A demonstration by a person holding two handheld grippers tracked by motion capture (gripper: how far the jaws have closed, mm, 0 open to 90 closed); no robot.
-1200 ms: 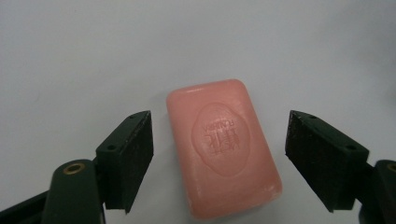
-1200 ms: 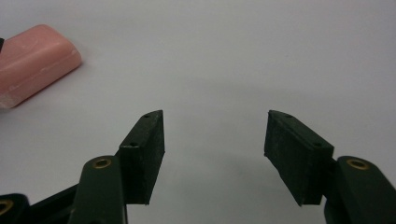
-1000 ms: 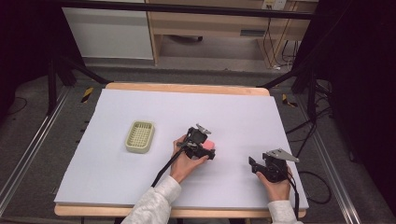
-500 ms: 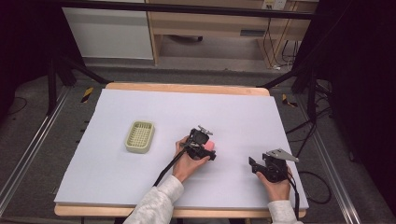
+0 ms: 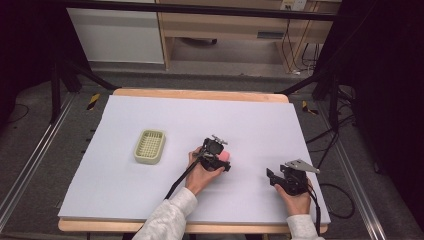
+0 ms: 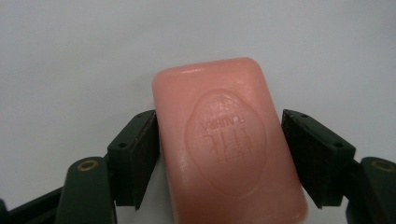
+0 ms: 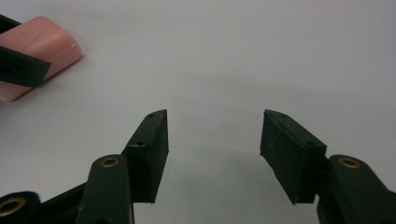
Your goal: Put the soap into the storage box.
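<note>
Pink and glossy, one bar of soap (image 6: 229, 144) with rounded corners and an embossed oval stamp lies flat on the white table sheet (image 5: 250, 120), to the right of the single pale green ribbed soap dish (image 5: 149, 146) and well apart from it. The left gripper (image 6: 219, 154) straddles the bar: one jaw touches its side, the other stands just off it, not yet pinching. Farther right of the dish, the right gripper (image 7: 212, 149) rests over bare sheet, jaws spread, holding nothing. Two grippers, two hands.
</note>
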